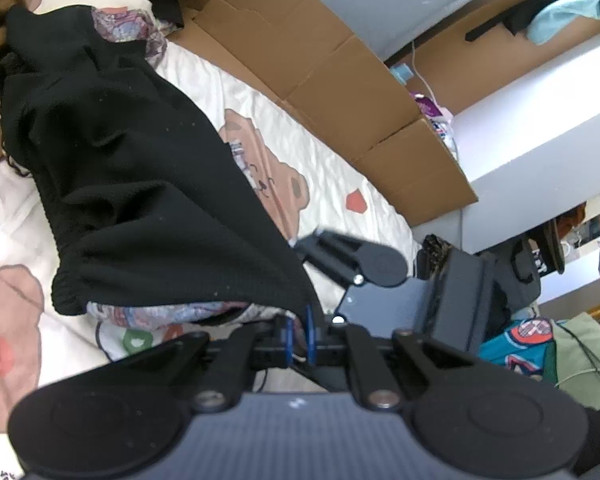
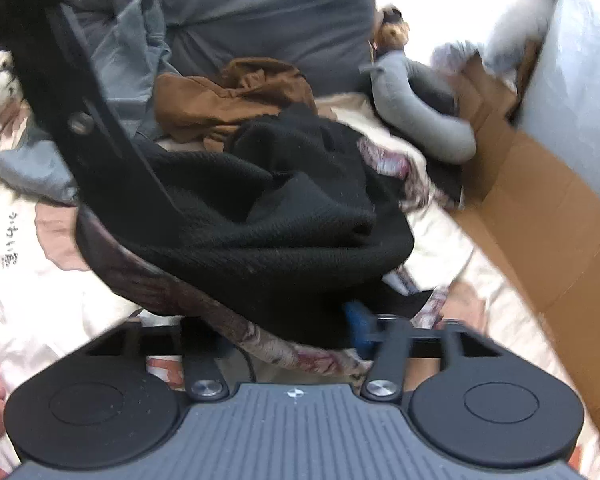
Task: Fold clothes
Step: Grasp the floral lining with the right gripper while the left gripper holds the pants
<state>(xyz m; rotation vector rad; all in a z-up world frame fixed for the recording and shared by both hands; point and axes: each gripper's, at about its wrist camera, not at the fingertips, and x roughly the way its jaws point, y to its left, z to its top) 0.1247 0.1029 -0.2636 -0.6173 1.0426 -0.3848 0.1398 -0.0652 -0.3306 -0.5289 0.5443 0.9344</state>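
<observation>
Left gripper (image 1: 299,334): blue-tipped fingers pressed together on a corner of the black garment (image 1: 140,184), a ribbed knit with a gathered hem, draped in soft folds over the bear-print bedsheet (image 1: 332,184). Right gripper (image 2: 352,328): one blue fingertip (image 2: 358,326) shows against the same knit; the cloth hides the other, so its state cannot be told. Patterned fabric (image 2: 260,340) lies beneath the knit. Beyond: crumpled brown clothing (image 2: 228,100), a grey pillow (image 2: 268,12), and flattened cardboard (image 1: 320,68) along the bed edge.
</observation>
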